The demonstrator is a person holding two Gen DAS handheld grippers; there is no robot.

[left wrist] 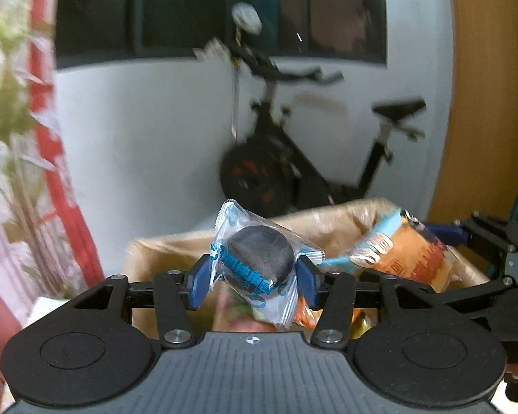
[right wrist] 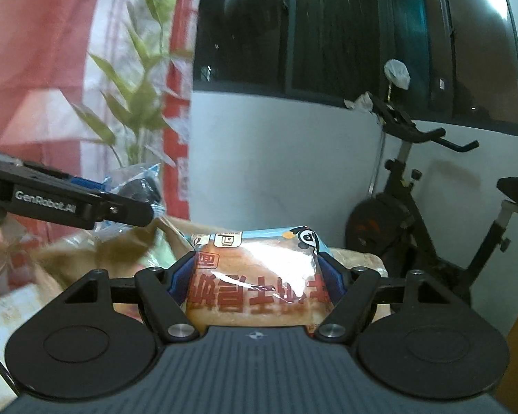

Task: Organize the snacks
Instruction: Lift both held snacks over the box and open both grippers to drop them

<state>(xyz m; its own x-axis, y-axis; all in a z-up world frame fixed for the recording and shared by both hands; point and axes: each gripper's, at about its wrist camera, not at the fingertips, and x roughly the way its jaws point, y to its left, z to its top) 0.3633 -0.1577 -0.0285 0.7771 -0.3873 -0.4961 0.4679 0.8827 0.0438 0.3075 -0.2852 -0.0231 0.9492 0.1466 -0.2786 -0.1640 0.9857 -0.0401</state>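
left claw [left wrist: 255,277] with dark cookie packet [left wrist: 259,258]; exercise bike [left wrist: 293,158] against white wall [left wrist: 155,138]

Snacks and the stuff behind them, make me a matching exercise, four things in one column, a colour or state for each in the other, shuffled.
Things:
1. dark round cake in clear wrapper
2. bread packet with red lettering
3. exercise bike
4. cardboard box

States:
A. brown, open, below both grippers
B. pinched in the left gripper
C. black, standing by the white wall
D. clamped in the right gripper

Pairs: 1-B, 2-D, 3-C, 4-A
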